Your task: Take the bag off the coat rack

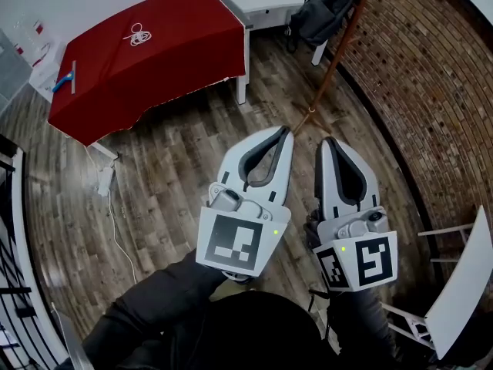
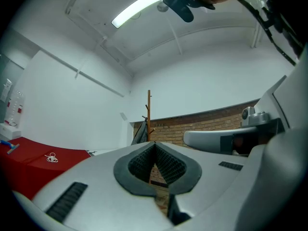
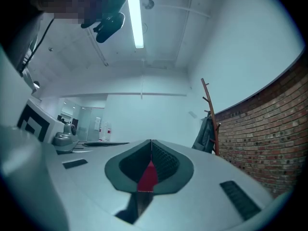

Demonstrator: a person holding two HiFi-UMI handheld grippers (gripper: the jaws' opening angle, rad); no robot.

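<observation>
Red-draped worktop (image 1: 173, 60), upper left, on a wood floor (image 1: 177, 160)
It holds a coiled white cord (image 1: 139, 34) and a blue-handled tool (image 1: 63, 84); a power strip (image 1: 105, 181) lies on the floor; the coat rack (image 1: 333, 66), upper right, bears the bag (image 1: 327, 10).

In the head view, the top edge cuts off the coat rack (image 1: 333, 66) above its pole, along with the upper part of the bag (image 1: 322, 12). On the red-covered table (image 1: 177, 60), a white coil (image 1: 139, 34) and a blue item (image 1: 65, 84) are too small to identify. In the left gripper view, the left gripper (image 2: 154, 144) hides the rack's foot and the bag's lower part. In the right gripper view, the right gripper (image 3: 151, 142) covers the same parts.
</observation>
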